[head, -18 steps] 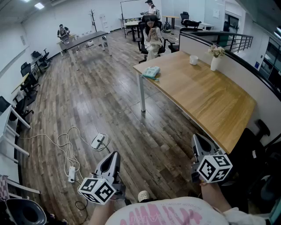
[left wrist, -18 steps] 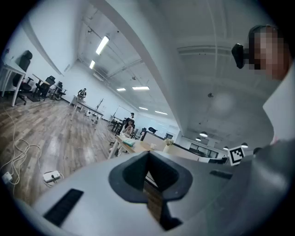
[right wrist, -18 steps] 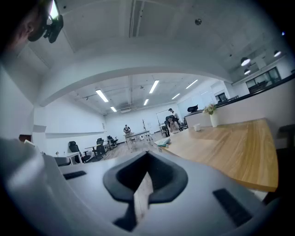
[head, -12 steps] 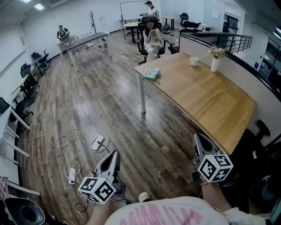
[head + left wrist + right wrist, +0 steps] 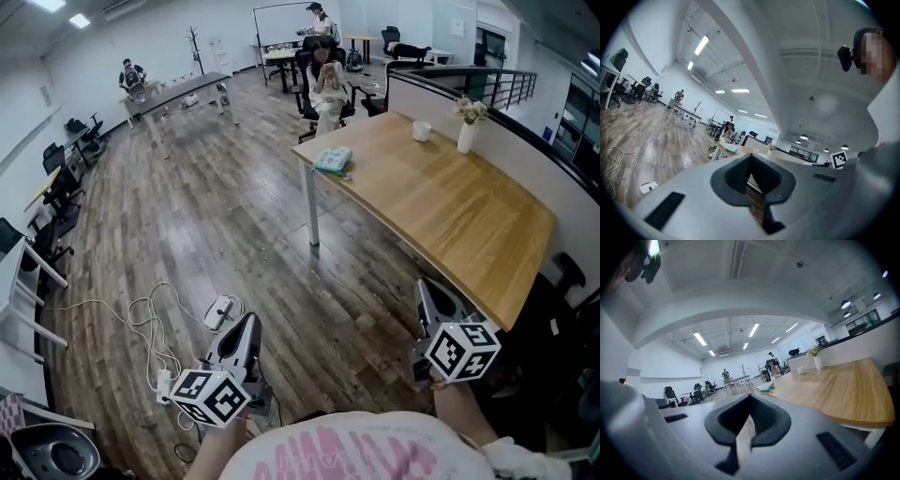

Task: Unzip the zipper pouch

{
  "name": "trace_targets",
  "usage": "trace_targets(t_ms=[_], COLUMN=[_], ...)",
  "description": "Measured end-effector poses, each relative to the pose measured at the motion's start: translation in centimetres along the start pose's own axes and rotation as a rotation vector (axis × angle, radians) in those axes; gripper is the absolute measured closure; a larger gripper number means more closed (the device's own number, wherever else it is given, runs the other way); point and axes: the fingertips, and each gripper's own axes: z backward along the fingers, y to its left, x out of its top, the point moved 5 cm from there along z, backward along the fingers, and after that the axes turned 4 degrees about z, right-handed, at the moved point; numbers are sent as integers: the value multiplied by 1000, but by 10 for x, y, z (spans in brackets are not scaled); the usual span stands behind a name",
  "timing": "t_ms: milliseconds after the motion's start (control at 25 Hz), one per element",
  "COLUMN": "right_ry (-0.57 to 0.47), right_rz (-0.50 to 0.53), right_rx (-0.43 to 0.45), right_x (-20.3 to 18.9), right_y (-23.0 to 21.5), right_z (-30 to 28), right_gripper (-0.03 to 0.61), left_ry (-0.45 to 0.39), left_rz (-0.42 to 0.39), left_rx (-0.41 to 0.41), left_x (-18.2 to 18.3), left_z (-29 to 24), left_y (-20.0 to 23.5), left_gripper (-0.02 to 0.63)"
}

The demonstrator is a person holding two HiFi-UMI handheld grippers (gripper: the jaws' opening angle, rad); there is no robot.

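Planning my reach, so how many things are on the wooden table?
3: the teal pouch at its far left corner, the white cup and flower vase together at the far right.

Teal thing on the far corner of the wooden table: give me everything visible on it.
The flat teal pouch-like item looks soft, like fabric, and roughly rectangular. It lies flat on the light wooden table, right at the far corner above the white leg, close to the edge. Only the tabletop touches it; the cup and vase stand well apart. It is too small in every view to make out a zipper or tell whether it is open.
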Motion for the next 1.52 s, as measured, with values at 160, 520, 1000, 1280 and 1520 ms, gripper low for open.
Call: trace_targets(t_ms=[160, 520, 1000, 1280, 1520], right_ry=[28, 138, 139, 124, 174], right_rz=[-46, -47, -58, -49, -50], right_rx=[-13, -24, 45, 91, 108], right_x=[-20, -44, -8, 23, 6], right_y=[6, 7, -32, -64, -85], right_z=[-11, -57, -197, -268, -310], right_gripper=[581, 580, 580, 580, 580], left_ry=[32, 130, 54, 34, 32], left_rz=[-22, -29, 43, 54, 87], left_rx=[-42, -36, 57, 87, 103], left_x=[-6, -26, 15, 31, 13], left_z=[-11, -46, -151, -219, -253], left_y=[13, 43, 89, 96, 108], left_gripper=[614, 614, 614, 614, 614])
